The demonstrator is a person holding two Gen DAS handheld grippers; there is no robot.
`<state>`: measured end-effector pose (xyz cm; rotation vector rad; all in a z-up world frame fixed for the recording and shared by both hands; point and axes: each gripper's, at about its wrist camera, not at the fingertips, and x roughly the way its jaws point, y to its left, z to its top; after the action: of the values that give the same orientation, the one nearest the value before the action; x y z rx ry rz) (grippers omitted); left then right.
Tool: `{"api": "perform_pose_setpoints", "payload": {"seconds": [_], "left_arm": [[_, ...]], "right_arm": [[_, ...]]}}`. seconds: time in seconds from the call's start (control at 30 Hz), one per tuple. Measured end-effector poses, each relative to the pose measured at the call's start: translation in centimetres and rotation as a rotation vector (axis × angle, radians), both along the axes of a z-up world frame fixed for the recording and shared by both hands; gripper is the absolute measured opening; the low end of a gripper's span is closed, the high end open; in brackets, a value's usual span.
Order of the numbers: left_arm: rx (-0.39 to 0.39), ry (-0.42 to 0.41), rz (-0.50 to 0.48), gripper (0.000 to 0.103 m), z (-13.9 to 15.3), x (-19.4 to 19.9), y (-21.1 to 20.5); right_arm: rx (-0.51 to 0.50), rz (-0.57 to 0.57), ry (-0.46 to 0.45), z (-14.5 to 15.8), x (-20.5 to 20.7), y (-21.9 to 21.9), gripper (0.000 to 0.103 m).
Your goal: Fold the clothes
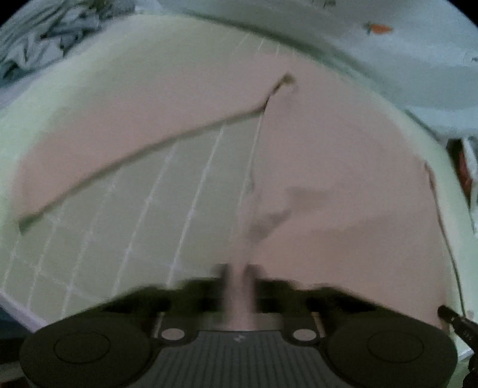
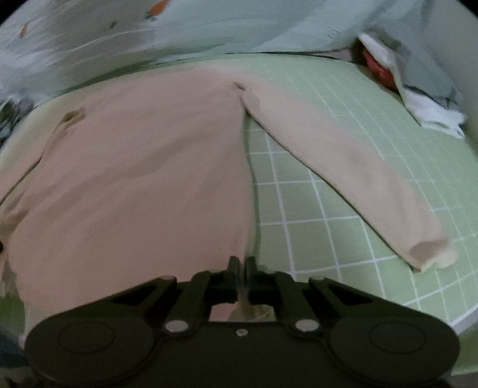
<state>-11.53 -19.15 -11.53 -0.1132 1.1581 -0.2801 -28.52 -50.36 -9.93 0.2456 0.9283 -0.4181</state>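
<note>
A pale green mat (image 2: 343, 185) ruled with a white grid covers the work surface, and light blue-grey bedding (image 2: 239, 27) printed with small orange shapes lies crumpled along its far edge. One pink long-sleeved top (image 2: 134, 179) is spread flat on the mat, body toward the viewer and two sleeves angling outward, one to each side. In the right wrist view one sleeve (image 2: 358, 185) runs diagonally across bare grid to a cuff lying near the mat's white right border, with open mat on both sides of it. In the left wrist view the other sleeve (image 1: 125, 125) slants across the mat, leaving a wedge of bare grid between it and the body.

The left gripper (image 1: 237, 280) is clenched on a fold of the top's hem, pink cloth bunched between its blurred fingers. The right gripper (image 2: 242, 268) is likewise pinched tight on the hem edge, jaws nearly touching with cloth between them.

A red and white item (image 2: 379, 68) sits at the far right corner, partly under the bedding; what it is cannot be told
</note>
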Motion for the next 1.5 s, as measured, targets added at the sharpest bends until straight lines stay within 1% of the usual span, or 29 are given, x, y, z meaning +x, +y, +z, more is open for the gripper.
{"api": "perform_pose_setpoints", "payload": {"seconds": [0.07, 0.17, 0.23, 0.27, 0.3, 0.33, 0.37, 0.4, 0.43, 0.47, 0.5, 0.57, 0.6, 0.7, 0.8, 0.93, 1.03, 1.2, 1.3, 1.43, 1.5], "left_arm": [[0.000, 0.010, 0.007, 0.005, 0.0, -0.8, 0.2], [-0.026, 0.026, 0.023, 0.006, 0.0, -1.5, 0.6], [-0.033, 0.032, 0.035, 0.012, 0.2, -1.5, 1.1], [-0.036, 0.034, 0.041, 0.016, 0.2, -1.5, 1.4], [-0.031, 0.024, 0.058, 0.029, 0.6, -1.4, 1.8], [-0.022, 0.010, 0.078, 0.044, 1.0, -1.2, 2.2], [-0.014, -0.003, 0.098, 0.050, 1.4, -1.0, 2.6], [-0.009, -0.020, 0.122, 0.060, 1.8, -0.9, 3.2], [-0.009, -0.035, 0.156, 0.069, 2.2, -0.7, 4.0], [-0.010, -0.048, 0.192, 0.073, 2.6, -0.4, 4.9], [-0.012, -0.060, 0.231, 0.077, 3.0, -0.1, 5.9], [-0.003, -0.068, 0.293, 0.083, 3.3, 0.5, 7.7], [0.008, -0.067, 0.316, 0.085, 3.3, 1.1, 8.5], [0.056, -0.054, 0.359, 0.086, 2.8, 2.5, 10.4], [0.085, -0.032, 0.396, 0.086, 2.1, 3.8, 12.3], [0.118, -0.010, 0.410, 0.086, 1.2, 5.2, 13.8], [0.126, -0.001, 0.408, 0.086, 0.9, 6.1, 14.7], [0.149, 0.005, 0.392, 0.087, 0.5, 7.0, 15.6], [0.145, 0.027, 0.393, 0.087, 0.0, 7.3, 15.9], [0.161, 0.023, 0.394, 0.090, -0.2, 7.4, 15.4], [0.153, 0.023, 0.397, 0.090, -0.1, 7.3, 15.1]], "right_arm": [[0.014, 0.004, -0.001, 0.1, -0.7, -0.3, 0.005], [0.029, 0.000, 0.004, 0.2, -1.4, -0.6, 0.005], [0.032, -0.007, 0.012, 0.2, -1.4, -0.6, 0.006], [0.029, -0.017, 0.014, 0.3, -1.3, -0.6, 0.009], [0.021, -0.029, 0.015, 0.4, -1.1, -0.5, 0.019], [0.010, -0.038, 0.015, 0.5, -1.0, -0.5, 0.026], [0.002, -0.048, 0.011, 0.6, -0.8, -0.5, 0.039], [-0.004, -0.059, 0.003, 0.7, -0.5, -0.4, 0.047], [-0.009, -0.070, -0.006, 0.8, -0.3, -0.4, 0.051], [-0.017, -0.078, -0.014, 0.9, 0.1, -0.4, 0.064], [-0.029, -0.085, -0.022, 1.0, 0.5, -0.3, 0.084], [-0.064, -0.085, -0.045, 1.1, 1.2, 0.2, 0.103], [-0.079, -0.080, -0.053, 1.1, 1.6, 0.4, 0.103], [-0.083, -0.062, -0.032, 0.7, 2.8, 1.4, 0.103], [-0.080, -0.051, -0.020, 0.4, 3.8, 2.5, 0.103], [-0.076, -0.053, 0.009, 0.0, 4.7, 3.8, 0.103], [-0.074, -0.065, 0.035, -0.4, 5.3, 4.7, 0.103], [-0.064, -0.130, 0.054, -0.6, 5.8, 5.3, 0.103], [-0.074, -0.173, 0.053, -0.6, 5.8, 5.3, 0.103], [-0.065, -0.238, 0.032, -0.2, 4.7, 3.9, 0.103], [-0.073, -0.280, 0.016, 0.1, 3.9, 2.8, 0.103]]}}
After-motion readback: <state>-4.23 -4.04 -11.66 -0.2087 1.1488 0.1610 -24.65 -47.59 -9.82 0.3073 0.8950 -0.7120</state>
